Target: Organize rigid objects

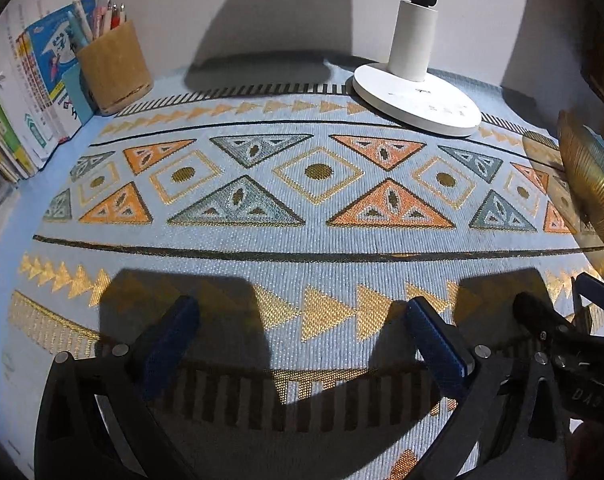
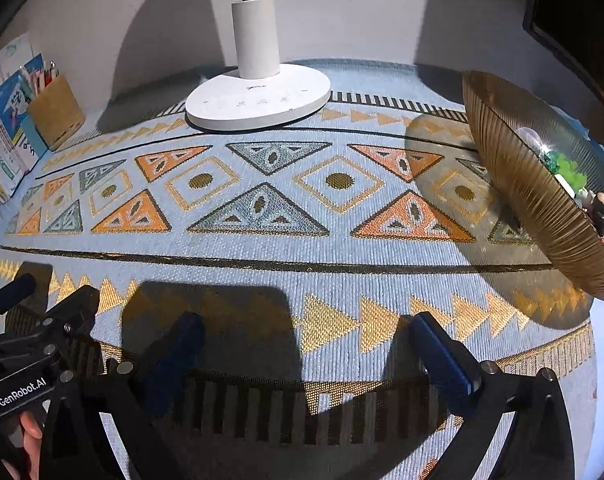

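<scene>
The bowl (image 2: 542, 208) holding small toys (image 2: 574, 184) sits at the cloth's (image 2: 262, 272) right edge, up and right of the right gripper (image 2: 306, 352), the nearer one. Both it and the left gripper (image 1: 302, 328) gape empty.

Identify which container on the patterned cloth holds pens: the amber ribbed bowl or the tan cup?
The tan cup by the books holds upright pens; the amber ribbed bowl holds small toy figures.

A ribbed, translucent amber glass bowl (image 2: 534, 200) sits at the right edge of the patterned cloth, seen tilted at the lens's rim — inside it lie small rigid trinkets: a clear bulb-like piece (image 2: 529, 135), a green figure (image 2: 566, 168), a dark figurine (image 2: 601, 208).
</scene>
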Demonstrator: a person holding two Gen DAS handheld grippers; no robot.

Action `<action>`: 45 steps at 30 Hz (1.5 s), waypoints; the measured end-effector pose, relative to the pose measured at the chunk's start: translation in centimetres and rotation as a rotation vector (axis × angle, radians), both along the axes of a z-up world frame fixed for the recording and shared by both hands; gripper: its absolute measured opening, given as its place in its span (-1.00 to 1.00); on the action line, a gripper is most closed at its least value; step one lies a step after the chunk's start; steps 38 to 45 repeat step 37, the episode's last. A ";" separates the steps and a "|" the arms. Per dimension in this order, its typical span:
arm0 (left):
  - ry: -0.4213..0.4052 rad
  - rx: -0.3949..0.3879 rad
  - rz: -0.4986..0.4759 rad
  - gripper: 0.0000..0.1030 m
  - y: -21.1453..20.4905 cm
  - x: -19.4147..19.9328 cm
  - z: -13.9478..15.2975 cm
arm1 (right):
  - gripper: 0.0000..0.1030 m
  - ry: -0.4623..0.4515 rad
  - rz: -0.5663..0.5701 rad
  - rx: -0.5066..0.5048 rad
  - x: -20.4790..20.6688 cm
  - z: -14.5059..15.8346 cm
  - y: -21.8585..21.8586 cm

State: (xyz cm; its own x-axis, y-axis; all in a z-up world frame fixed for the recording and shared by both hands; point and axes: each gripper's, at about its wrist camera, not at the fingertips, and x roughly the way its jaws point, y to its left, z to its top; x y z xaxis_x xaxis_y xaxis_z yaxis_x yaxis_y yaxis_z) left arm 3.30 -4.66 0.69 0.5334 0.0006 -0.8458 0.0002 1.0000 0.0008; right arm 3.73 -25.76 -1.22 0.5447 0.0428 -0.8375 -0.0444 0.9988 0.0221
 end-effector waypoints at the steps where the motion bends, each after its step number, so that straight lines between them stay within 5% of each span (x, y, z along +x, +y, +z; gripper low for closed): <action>1: -0.001 0.000 0.001 1.00 0.0 0.0 0.0 | 1.00 0.000 0.000 0.000 0.1 0.0 0.0; 45: -0.030 -0.007 -0.024 1.00 0.1 0.1 -0.2 | 1.00 -0.059 0.003 0.005 -0.8 0.0 0.1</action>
